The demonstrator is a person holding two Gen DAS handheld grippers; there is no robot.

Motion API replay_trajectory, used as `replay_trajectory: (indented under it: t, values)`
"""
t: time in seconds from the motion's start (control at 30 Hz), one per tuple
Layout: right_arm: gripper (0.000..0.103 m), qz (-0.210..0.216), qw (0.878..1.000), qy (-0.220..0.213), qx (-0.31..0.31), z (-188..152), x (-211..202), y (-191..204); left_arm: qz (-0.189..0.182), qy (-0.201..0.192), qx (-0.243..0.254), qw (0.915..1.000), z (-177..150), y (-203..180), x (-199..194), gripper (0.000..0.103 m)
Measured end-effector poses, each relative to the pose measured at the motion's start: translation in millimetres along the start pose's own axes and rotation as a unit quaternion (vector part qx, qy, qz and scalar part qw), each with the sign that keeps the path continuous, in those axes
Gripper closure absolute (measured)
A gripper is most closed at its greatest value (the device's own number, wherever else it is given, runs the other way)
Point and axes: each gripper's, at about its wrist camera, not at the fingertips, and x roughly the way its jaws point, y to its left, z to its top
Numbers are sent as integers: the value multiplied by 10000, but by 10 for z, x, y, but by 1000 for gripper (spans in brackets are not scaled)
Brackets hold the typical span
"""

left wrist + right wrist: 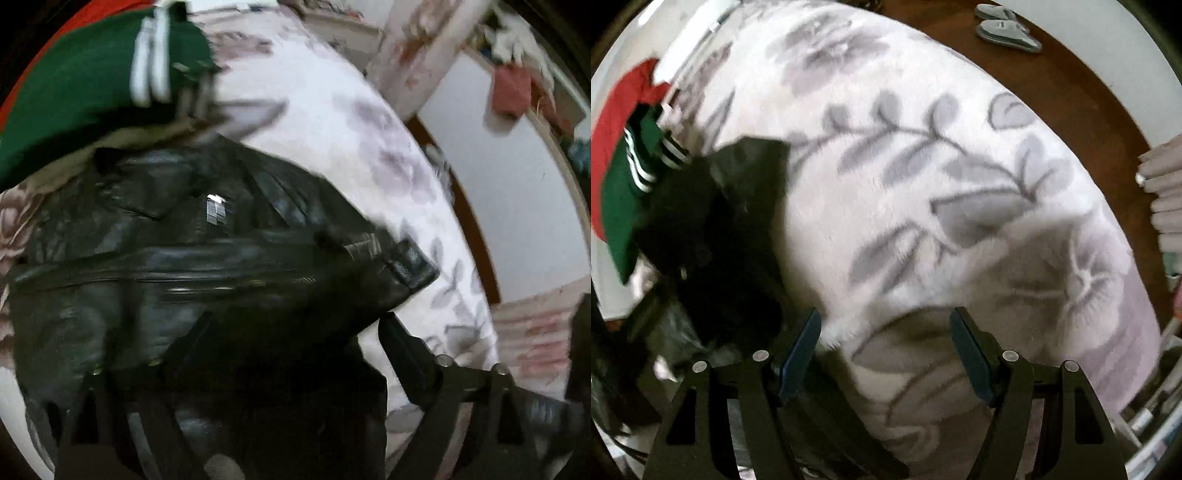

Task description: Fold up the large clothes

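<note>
— Black leather jacket [207, 258], where? 
— Crumpled on floral bed blanket [923, 184], directly under and ahead of left hand-held gripper [295, 354]; jaws spread wide, nothing visibly clamped, view blurred. 
— And right hand-held gripper [886, 354]? 
— Jaws apart, empty, over bare blanket; jacket off to its left, touching green striped garment [617, 206] on red cloth [617, 107].

Home bedroom: floral bedspread [923, 192], slippers [1004, 27] on floor.
</note>
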Motion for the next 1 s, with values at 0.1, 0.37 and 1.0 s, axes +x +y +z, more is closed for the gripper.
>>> replay_trajectory:
  t: [0.1, 0.37, 1.0]
  values:
    - [29, 369, 9993, -1, 31, 146, -58, 117, 191, -225, -385, 9988, 68, 343, -374, 15]
    - [29, 725, 9954, 509, -363, 377, 377, 1014, 2470, -177, -1358, 9593, -264, 1978, -551, 15]
    - [49, 68, 9685, 1689, -1826, -239, 900, 1202, 2516, 124, -1681, 9530, -527, 2466, -79, 1]
